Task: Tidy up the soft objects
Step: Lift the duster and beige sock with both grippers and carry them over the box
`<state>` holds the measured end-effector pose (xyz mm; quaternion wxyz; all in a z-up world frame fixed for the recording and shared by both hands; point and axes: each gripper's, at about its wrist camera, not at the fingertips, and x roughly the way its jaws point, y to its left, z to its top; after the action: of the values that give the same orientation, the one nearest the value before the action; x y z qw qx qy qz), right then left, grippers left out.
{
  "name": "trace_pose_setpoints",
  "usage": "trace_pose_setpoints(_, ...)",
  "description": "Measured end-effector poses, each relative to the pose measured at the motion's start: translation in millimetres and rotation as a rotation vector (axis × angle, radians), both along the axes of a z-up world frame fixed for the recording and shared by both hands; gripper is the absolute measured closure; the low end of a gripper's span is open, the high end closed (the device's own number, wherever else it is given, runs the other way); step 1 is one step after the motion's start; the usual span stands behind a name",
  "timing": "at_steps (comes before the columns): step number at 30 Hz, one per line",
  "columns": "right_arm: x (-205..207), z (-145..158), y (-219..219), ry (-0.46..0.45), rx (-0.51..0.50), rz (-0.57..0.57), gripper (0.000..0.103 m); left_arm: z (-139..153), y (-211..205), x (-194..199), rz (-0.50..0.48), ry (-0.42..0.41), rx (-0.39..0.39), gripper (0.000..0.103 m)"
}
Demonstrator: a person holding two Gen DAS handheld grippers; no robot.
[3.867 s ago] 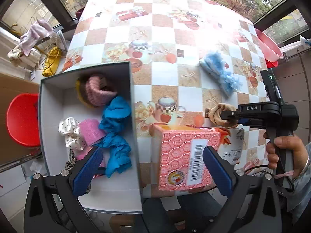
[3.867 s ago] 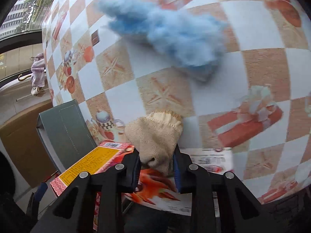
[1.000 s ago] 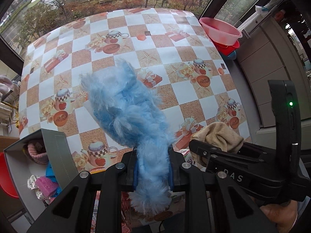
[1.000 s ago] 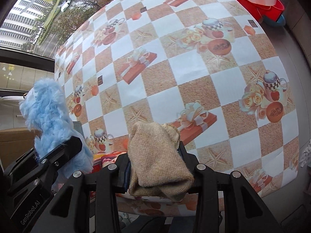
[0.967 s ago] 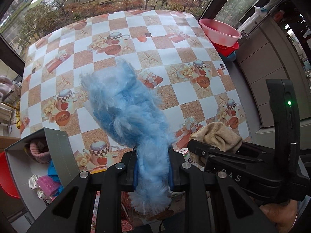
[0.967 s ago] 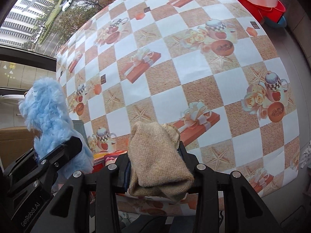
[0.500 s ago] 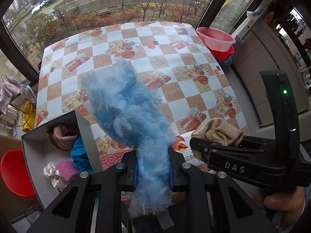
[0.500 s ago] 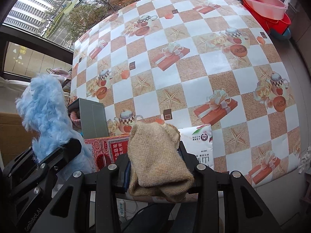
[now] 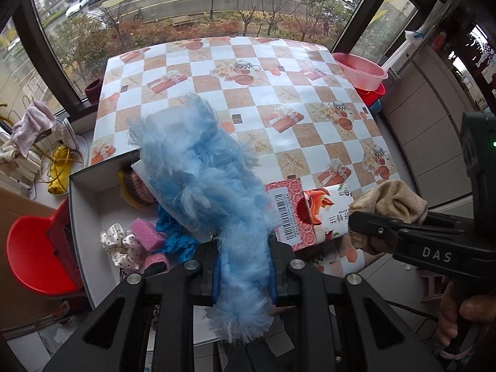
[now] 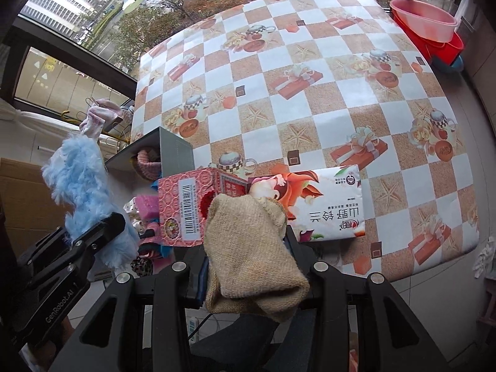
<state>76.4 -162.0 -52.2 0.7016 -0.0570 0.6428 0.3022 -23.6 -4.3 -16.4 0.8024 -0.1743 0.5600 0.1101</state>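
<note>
Grippers, two: left gripper with jaws pinching one fluffy blue duster, held above the near table edge and the open box; right gripper with jaws pinching one beige knit sock, held over the printed packet. Box, one, grey outside and white inside, at the table's left edge, holding a pink knit roll, pink sponge, polka-dot scrunchie and blue cloth; its far contents are partly hidden behind the duster. Packet, one, lying flat on the checked tablecloth, bearing a barcode and Chinese characters too small to read surely. Basins, stacked pink over red, count unclear. Readable lettering: "DAS" on the right tool, "GenRobot.AI" on the left.
</note>
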Motion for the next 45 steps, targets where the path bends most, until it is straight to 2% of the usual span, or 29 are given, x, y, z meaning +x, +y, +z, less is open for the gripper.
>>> trace_pose_setpoints(6,-24.9,7.0,25.9,-0.022,0.000,0.078,0.062,-7.7,17.8,-28.9,0.049,0.012,-0.004,0.079)
trace_pose_setpoints(13,-48.6,8.9,55.4,-0.038,-0.016,0.172,0.062,-17.4,43.8,-63.6,0.152,0.023,-0.008,0.079)
trace_pose_setpoints(23,-85.6,1.6,103.4,-0.039,-0.046,0.349,0.062,-41.4,70.9,-112.6,0.272,0.086,-0.010,0.078)
trace_pose_setpoints(33,-119.0,-14.3,133.7,-0.014,-0.072,0.487,0.062,-63.4,69.5,-136.0,0.268,0.170,-0.030,0.078)
trace_pose_setpoints(45,-130.5,-26.2,146.6,0.021,-0.102,0.532,0.061,-71.1,68.7,-137.9,0.262,0.197,-0.056,0.078)
